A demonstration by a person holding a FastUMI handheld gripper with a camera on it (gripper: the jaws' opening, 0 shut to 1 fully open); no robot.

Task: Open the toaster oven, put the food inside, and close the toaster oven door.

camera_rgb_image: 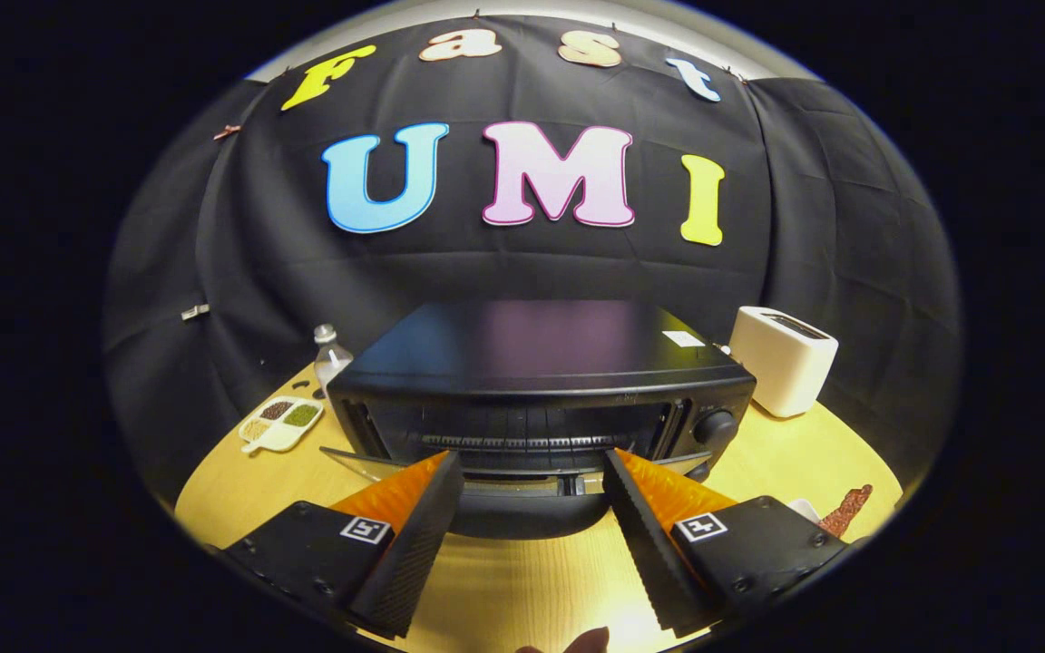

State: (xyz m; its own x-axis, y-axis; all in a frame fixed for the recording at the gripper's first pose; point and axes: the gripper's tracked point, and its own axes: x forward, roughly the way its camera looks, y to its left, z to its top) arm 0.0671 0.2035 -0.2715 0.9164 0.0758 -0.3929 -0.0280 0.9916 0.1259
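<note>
Tongs (pixel 532 476) spread wide, gripping nothing, fingers (pixel 414 535) aimed at the black toaster oven (pixel 541 381) just ahead on the wooden table (pixel 522 580). Oven door (pixel 522 485) dropped open, lying between the fingertips. White toaster (pixel 781 358) beyond on the right; sectioned dish (pixel 280 422) and bottle (pixel 330 355) off left.

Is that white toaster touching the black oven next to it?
Apart. The gripper view shows bare table between the white toaster and the black toaster oven. The gripper is open before the oven.

The toaster oven (pixel 541 381) has a glossy black top (reflective); the table (pixel 522 580) is smooth pale wood; the toaster (pixel 783 360) looks matt cream.
</note>
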